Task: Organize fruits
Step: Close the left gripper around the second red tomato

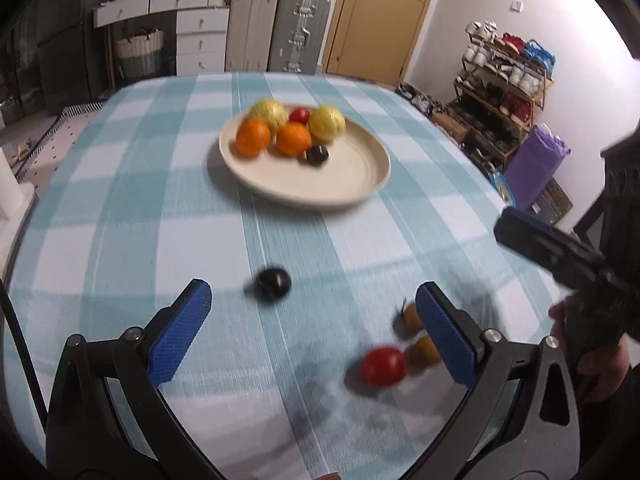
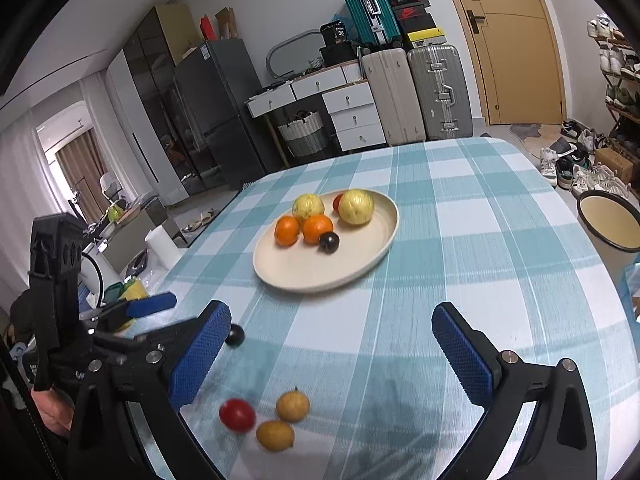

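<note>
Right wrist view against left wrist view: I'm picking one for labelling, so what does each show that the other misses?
Only the right wrist view shows the dark refrigerator, the round cream basin with a dark rim and both small yellow-brown fruits unobstructed.

Only the left wrist view shows the purple bag beside the shoe rack.

Both show the cream plate holding six fruits, the loose dark plum, the loose red fruit, and the checked blue-and-white tablecloth.
</note>
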